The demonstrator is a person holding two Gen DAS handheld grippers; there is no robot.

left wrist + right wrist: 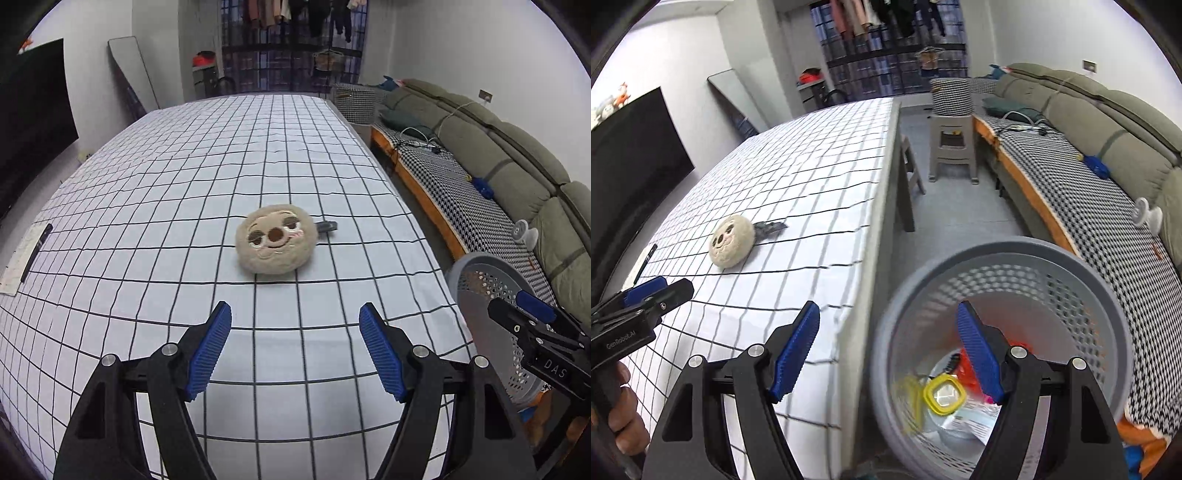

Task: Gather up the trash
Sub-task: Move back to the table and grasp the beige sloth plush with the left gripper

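Note:
A grey perforated trash basket [1004,254] stands on the floor beside the table's right edge, with yellow, red and clear trash [945,395] at its bottom. My right gripper [888,354] hangs open and empty above the table edge and the basket's rim. My left gripper [295,350] is open and empty over the checked tablecloth [184,184]. Ahead of it lie a round beige plush face [277,240] and a small dark grey scrap [327,226] touching the plush's right side. The basket [476,273] and the right gripper show at the right of the left wrist view.
A notepad with a black pen [35,254] lies at the table's left edge. A grey-green sofa [1108,122] with a houndstooth seat runs along the right wall. A grey stool [955,147] stands on the floor beyond the table. A hand [620,406] holds the left gripper's handle.

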